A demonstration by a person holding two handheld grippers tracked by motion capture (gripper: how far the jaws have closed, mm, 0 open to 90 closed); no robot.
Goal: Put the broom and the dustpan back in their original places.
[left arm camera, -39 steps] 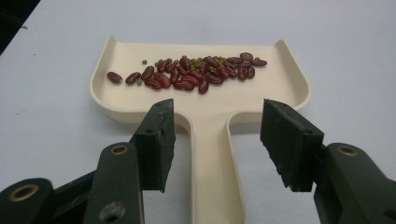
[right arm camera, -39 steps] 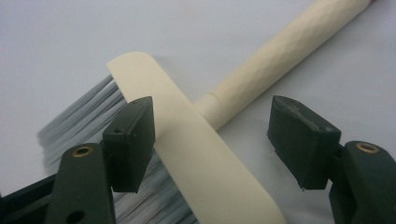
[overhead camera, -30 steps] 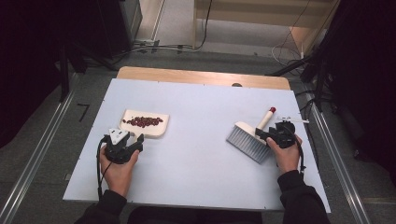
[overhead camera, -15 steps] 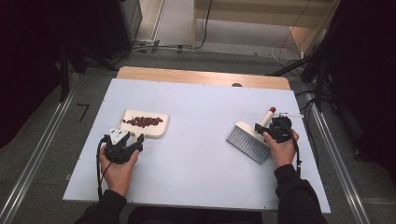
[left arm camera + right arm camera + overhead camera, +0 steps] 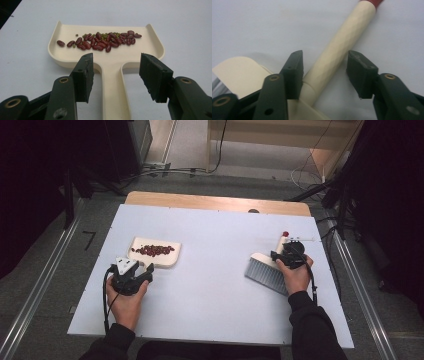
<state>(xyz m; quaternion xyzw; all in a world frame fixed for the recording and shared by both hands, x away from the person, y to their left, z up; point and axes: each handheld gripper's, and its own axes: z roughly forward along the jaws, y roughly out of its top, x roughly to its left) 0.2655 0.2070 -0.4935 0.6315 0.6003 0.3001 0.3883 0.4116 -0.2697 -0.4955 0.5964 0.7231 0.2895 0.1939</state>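
Table [image 5: 210, 310]: big pale blue-white top, with a wooden strip along the far edge. Everything sits on it.

Person: forearms in dark sleeves come in from the bottom of the high view, one hand on each gripper.

Brush [image 5: 267, 272]: lying flat on the right side of the table, grey bristles pointing toward the person and the middle, cream handle [image 5: 339, 47] running away to a red tip at the far end. Well apart from the dustpan.

Dustpan [image 5: 155, 257]: cream, on the left side, its flat handle [image 5: 113, 92] pointing back at the person.

Right gripper [image 5: 289, 256]: sits over the brush handle near where it meets the brush head. The jaws have just been closing, and the handle is between them. In the right gripper view the left jaw looks right up against the handle, while the right one is clearly off it, so no squeeze yet.

Left gripper [image 5: 131, 276]: just behind the dustpan, jaws half spread on either side of the pan's handle, a gap showing on both sides, so not gripping.

Beans [image 5: 100, 41]: a loose row of dark red kidney beans, with some small green ones mixed in, lying across the pan's tray.
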